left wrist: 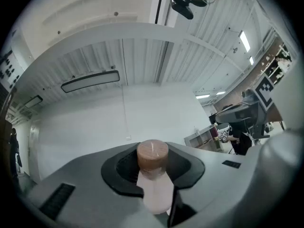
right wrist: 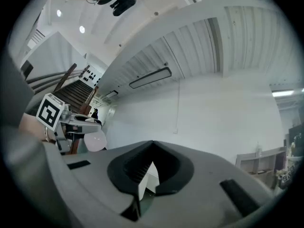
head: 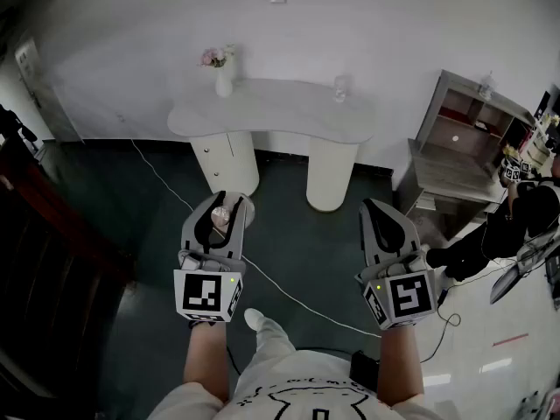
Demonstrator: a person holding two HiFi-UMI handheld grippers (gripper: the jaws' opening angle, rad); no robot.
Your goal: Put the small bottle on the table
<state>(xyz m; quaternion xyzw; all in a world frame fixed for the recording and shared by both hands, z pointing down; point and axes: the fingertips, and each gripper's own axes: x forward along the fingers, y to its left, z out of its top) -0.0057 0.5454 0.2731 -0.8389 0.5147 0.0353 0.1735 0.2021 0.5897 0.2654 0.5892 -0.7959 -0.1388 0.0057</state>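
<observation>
**Item 1, left gripper** point(head: 224, 204): the jaws are clamping the small bottle point(left wrist: 154, 186), a pale pink body with a brown cap point(left wrist: 152, 154). The dark pads point(left wrist: 190, 167) are pressing on it from both sides, and the cap is pointing out toward the jaw tips. The marker cube point(head: 208, 294) is facing the head camera. The bottle is hanging in the air over the dark floor point(head: 131, 208), short of the table and in front of its left pedestal point(head: 226, 157).

**Item 2, right gripper** point(head: 378, 213): the jaws are meeting at their tips with nothing between them. Only the oval hollow between the pads is showing, in the right gripper view. Its marker cube point(head: 407, 297) is facing upward. The gripper is hovering level with the left one and well apart from it.

**Item 3, table** point(head: 280, 116): white with a curved top, it is standing on two rounded pedestals against the white wall. It is carrying a white vase of pink flowers point(head: 224, 75) near its left end and a small clear vessel point(head: 339, 87) toward its right.

**Item 4, surroundings:**
- A thin white cable point(head: 297, 300) is running across the floor between the grippers.
- A light shoe point(head: 259, 320) of the person is showing below them.
- A grey shelf unit point(head: 464, 138) is standing to the right of the table.
- A second person in dark clothing point(head: 525, 213) is working at the right edge.
- A dark staircase point(head: 44, 234) is filling the left side.
</observation>
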